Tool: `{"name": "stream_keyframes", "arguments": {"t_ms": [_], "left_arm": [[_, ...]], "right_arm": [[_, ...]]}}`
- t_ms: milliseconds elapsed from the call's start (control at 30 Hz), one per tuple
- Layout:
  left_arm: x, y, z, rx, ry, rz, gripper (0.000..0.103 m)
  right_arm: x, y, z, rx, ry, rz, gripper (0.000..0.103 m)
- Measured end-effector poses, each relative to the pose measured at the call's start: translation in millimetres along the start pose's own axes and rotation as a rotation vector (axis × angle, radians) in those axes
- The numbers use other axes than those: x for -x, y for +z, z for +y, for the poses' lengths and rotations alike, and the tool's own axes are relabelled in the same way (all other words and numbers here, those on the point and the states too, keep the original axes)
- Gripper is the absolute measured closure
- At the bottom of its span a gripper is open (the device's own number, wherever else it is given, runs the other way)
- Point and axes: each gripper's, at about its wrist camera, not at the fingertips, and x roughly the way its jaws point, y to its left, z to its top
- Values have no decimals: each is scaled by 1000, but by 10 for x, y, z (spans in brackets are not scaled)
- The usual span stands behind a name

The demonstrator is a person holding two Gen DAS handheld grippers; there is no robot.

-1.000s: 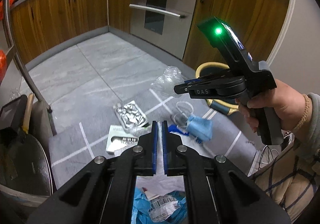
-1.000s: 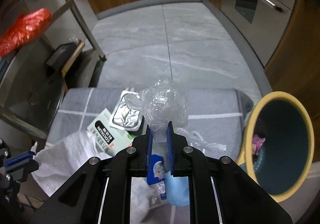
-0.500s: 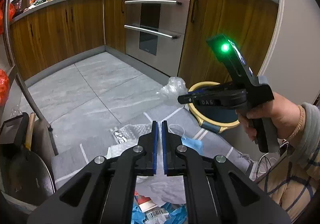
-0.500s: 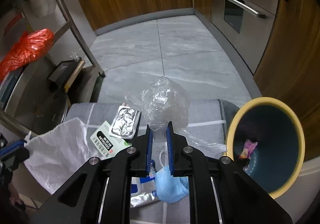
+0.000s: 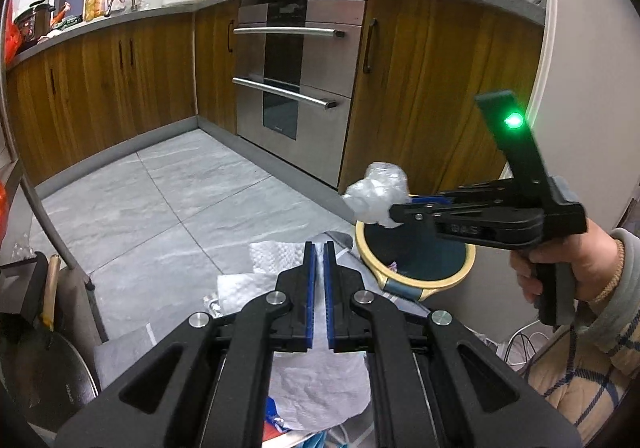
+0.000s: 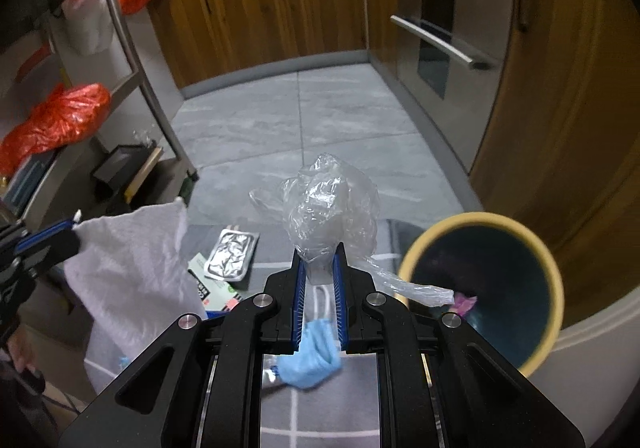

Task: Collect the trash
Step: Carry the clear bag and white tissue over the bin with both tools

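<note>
My left gripper (image 5: 319,253) is shut on a white paper towel (image 5: 276,260), which hangs from its tips above the grey mat; the right wrist view shows that gripper (image 6: 72,233) and the towel (image 6: 132,272) at the left. My right gripper (image 6: 319,253) is shut on a crumpled clear plastic bag (image 6: 330,208), raised beside the bin. In the left wrist view it (image 5: 394,214) holds the bag (image 5: 376,195) over the bin's near rim. The round bin (image 6: 556,296) has a yellow rim (image 5: 424,282), a dark inside and a pink wrapper (image 6: 466,300) in it.
On the mat lie a foil tray (image 6: 232,254), a green-and-white box (image 6: 208,286) and a blue face mask (image 6: 312,358). Wooden cabinets and a steel oven (image 5: 296,88) ring the tiled floor. A metal rack with red bags (image 6: 56,124) stands at the left.
Both grippers have risen with their loads. The paper towel came up off the mat. The plastic bag moved right, closer to the bin.
</note>
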Motion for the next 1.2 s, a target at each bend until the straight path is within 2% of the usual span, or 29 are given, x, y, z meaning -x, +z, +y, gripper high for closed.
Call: {"name": "stream_keyframes", "arguments": {"t_ms": [533,900,1200], "left_arm": [[-347,173,-475,-52,-62,-9,99],[-646,255,-675,-59,-113,-5,99],[-900,384,-858,-30,-183,-38,99]], "right_arm": [[346,-213,-687,-92,-62,-33,89],[229,-214,-1171,-174,-91,-14,89],[62,-265,-1448,-211,-143,34,89]]}}
